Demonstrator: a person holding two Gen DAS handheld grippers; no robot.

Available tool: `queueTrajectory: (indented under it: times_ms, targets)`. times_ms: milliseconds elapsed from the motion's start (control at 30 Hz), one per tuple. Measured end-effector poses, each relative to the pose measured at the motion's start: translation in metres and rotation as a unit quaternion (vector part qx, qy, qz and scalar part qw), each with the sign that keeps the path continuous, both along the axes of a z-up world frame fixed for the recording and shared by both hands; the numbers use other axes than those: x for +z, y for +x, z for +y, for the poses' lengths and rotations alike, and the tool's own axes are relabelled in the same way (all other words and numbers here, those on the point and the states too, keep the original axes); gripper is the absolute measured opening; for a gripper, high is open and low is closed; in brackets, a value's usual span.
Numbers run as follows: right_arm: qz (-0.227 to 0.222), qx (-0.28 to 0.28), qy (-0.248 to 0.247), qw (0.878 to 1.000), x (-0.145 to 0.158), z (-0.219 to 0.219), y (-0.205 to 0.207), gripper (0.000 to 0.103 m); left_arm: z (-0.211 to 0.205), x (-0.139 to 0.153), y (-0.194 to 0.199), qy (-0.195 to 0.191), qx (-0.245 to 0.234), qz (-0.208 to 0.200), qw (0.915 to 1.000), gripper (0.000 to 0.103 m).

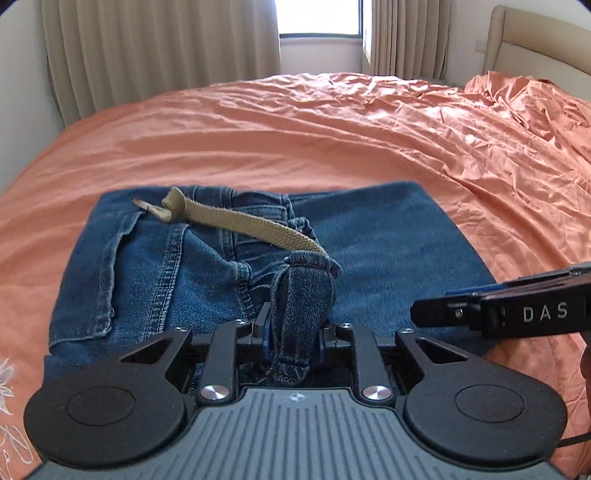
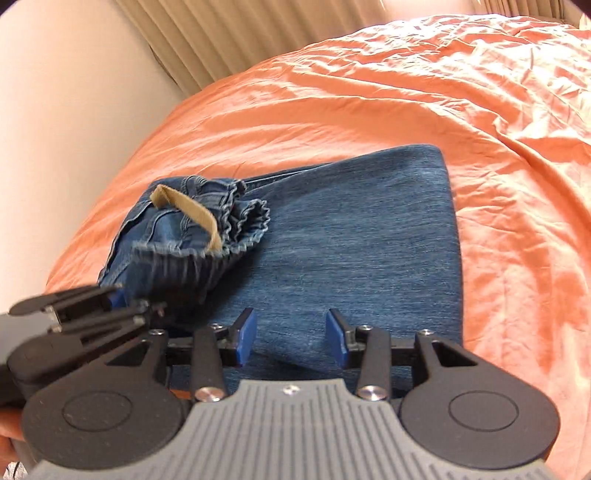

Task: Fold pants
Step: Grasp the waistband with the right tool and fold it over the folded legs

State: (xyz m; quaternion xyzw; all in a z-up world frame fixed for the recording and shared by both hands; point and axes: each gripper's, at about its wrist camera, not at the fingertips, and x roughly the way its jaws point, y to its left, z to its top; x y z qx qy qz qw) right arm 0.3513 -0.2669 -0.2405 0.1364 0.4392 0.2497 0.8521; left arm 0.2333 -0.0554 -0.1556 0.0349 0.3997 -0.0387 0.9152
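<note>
Blue jeans lie folded into a short stack on the orange bed sheet. A tan woven strap runs across their top. My left gripper is shut on a bunched piece of the elastic waistband, lifted off the stack. In the right wrist view the stack lies flat, with the gathered waistband and strap at its left. My right gripper hovers open over the near edge of the denim, nothing between its blue pads. The left gripper shows at the left edge there.
The orange sheet spreads wide beyond and to the right of the jeans, wrinkled and bunched near the beige headboard. Curtains and a window stand behind the bed. A pale wall runs along the left side.
</note>
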Motion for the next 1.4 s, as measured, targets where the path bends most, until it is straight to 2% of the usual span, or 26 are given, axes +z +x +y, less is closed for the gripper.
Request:
queueTrajectory:
  times_ms: [100, 133, 200, 300, 400, 533, 600, 667, 767, 867, 967, 1000, 1033, 1100, 1133, 1233, 1333, 1400]
  targets:
    - [0.007, -0.001, 0.000, 1.000, -0.003, -0.001, 0.004, 0.041, 0.007, -0.002, 0.009, -0.042, -0.009, 0.053, 0.9976, 0.039]
    - [0.007, 0.000, 0.000, 1.000, -0.003, -0.001, 0.005, 0.041, 0.010, -0.002, 0.011, -0.052, -0.009, 0.064, 0.9966, 0.040]
    - [0.002, 0.002, 0.001, 1.000, -0.001, 0.001, 0.004, 0.043, 0.016, 0.002, 0.014, -0.070, -0.013, 0.079, 0.9943, 0.049]
    - [-0.005, 0.002, 0.006, 1.000, 0.002, 0.001, 0.006, 0.050, 0.024, 0.007, 0.018, -0.132, -0.020, 0.103, 0.9857, 0.063]
    - [-0.008, -0.008, 0.019, 1.000, 0.004, -0.001, 0.010, 0.067, 0.031, 0.016, 0.018, -0.155, -0.025, 0.106, 0.9818, 0.065]
    - [0.012, -0.017, 0.084, 0.996, 0.002, -0.001, 0.020, 0.068, 0.054, 0.035, 0.017, -0.191, -0.021, 0.092, 0.9770, 0.064]
    - [0.028, -0.022, 0.120, 0.992, 0.000, 0.003, 0.027, 0.068, 0.069, 0.048, 0.016, -0.182, -0.013, 0.068, 0.9808, 0.064]
    - [0.042, -0.027, 0.151, 0.987, -0.002, 0.013, 0.035, 0.073, 0.085, 0.055, 0.019, -0.155, 0.010, 0.045, 0.9869, 0.064]
    - [0.064, -0.029, 0.156, 0.985, -0.008, 0.031, 0.051, 0.074, 0.109, 0.057, 0.027, -0.110, 0.042, 0.024, 0.9927, 0.064]
    - [0.093, -0.038, 0.132, 0.986, -0.021, 0.049, 0.069, 0.075, 0.136, 0.052, 0.036, -0.109, 0.076, 0.021, 0.9909, 0.063]
    - [0.118, -0.041, 0.156, 0.980, -0.033, 0.057, 0.083, 0.076, 0.159, 0.045, 0.040, -0.125, 0.106, 0.020, 0.9863, 0.063]
    - [0.120, -0.039, 0.158, 0.979, -0.034, 0.060, 0.085, 0.075, 0.164, 0.043, 0.041, -0.129, 0.112, 0.020, 0.9851, 0.063]
    - [0.121, -0.038, 0.156, 0.980, -0.035, 0.065, 0.087, 0.066, 0.169, 0.040, 0.042, -0.133, 0.118, 0.021, 0.9839, 0.063]
    - [0.119, -0.036, 0.152, 0.981, -0.036, 0.075, 0.087, 0.055, 0.178, 0.036, 0.043, -0.134, 0.129, 0.023, 0.9823, 0.063]
    - [0.112, -0.036, 0.151, 0.981, -0.036, 0.078, 0.085, 0.042, 0.180, 0.034, 0.044, -0.135, 0.134, 0.025, 0.9814, 0.063]
    - [0.078, -0.029, 0.136, 0.987, -0.025, 0.084, 0.077, 0.025, 0.186, 0.031, 0.043, -0.129, 0.151, 0.021, 0.9799, 0.061]
    - [0.024, -0.010, 0.112, 0.993, 0.006, 0.090, 0.068, 0.017, 0.189, 0.035, 0.039, -0.129, 0.160, 0.008, 0.9787, 0.060]
    - [-0.005, -0.004, 0.109, 0.994, 0.032, 0.093, 0.063, 0.015, 0.193, 0.039, 0.035, -0.131, 0.166, 0.000, 0.9774, 0.059]
